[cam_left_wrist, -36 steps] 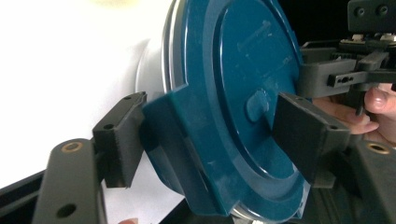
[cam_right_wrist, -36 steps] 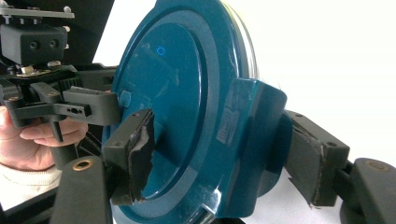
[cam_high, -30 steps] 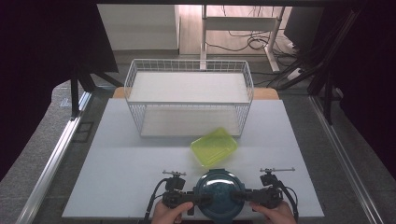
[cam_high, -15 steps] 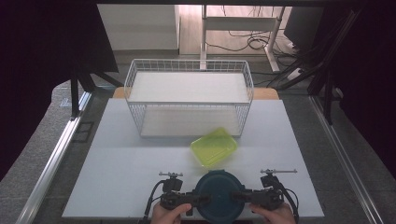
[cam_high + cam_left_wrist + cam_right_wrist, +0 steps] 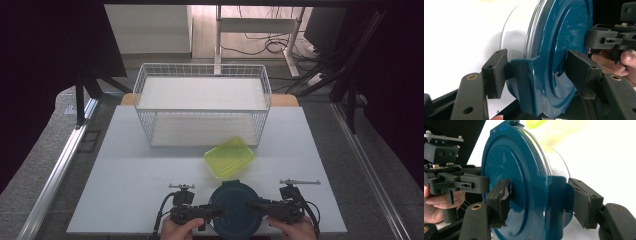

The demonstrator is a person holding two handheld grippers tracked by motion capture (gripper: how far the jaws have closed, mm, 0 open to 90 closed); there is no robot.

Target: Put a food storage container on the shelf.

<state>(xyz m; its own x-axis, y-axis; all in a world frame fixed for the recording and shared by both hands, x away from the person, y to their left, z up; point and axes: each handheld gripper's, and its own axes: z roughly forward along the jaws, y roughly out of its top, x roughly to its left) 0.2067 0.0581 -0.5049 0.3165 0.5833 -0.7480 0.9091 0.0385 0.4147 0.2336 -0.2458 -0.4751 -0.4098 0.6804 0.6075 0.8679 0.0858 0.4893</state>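
A round container with a dark blue lid [image 5: 234, 210] stands at the table's front edge, its clear body showing in the left gripper view [image 5: 516, 32]. My left gripper [image 5: 217, 212] grips it from the left. Its jaws, which have just been closing, hold the lid's side latch [image 5: 524, 80] between the pads. My right gripper [image 5: 252, 206] meets it from the right. Its jaws have also just been closing, one pad [image 5: 499, 200] on the lid top and the other on the opposite latch [image 5: 557, 195].
A yellow-green rectangular lidded box [image 5: 229, 157] lies just beyond the container. Behind it a white wire basket [image 5: 202, 107] stands across the back of the white table [image 5: 125, 175]. A metal rail [image 5: 55, 170] runs along the left side.
Both grippers' jaws have narrowed onto the blue lid's side latches. The hands and the container have barely shifted.
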